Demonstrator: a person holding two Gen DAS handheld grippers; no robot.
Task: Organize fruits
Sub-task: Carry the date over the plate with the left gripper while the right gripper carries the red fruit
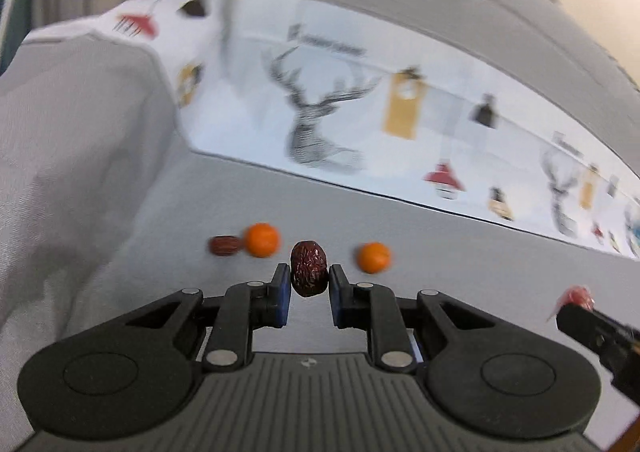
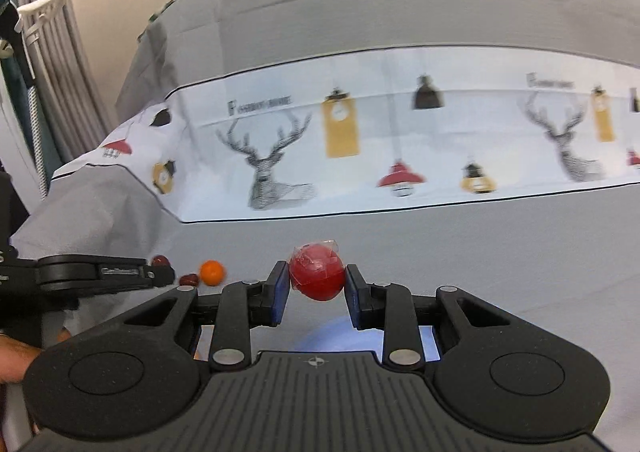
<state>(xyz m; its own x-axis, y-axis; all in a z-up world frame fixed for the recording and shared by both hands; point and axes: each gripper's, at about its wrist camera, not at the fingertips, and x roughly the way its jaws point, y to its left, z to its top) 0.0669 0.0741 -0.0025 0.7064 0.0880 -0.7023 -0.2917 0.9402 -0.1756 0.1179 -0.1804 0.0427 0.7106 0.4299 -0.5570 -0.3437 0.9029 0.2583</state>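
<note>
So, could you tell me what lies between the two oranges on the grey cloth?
In the left wrist view, the wrinkled red date held by the left gripper appears between the left orange and the right orange.

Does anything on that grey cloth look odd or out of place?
Only one thing: the red ball in the right gripper wears crinkly clear wrap, unlike the bare oranges and dried dates on the cloth.
</note>
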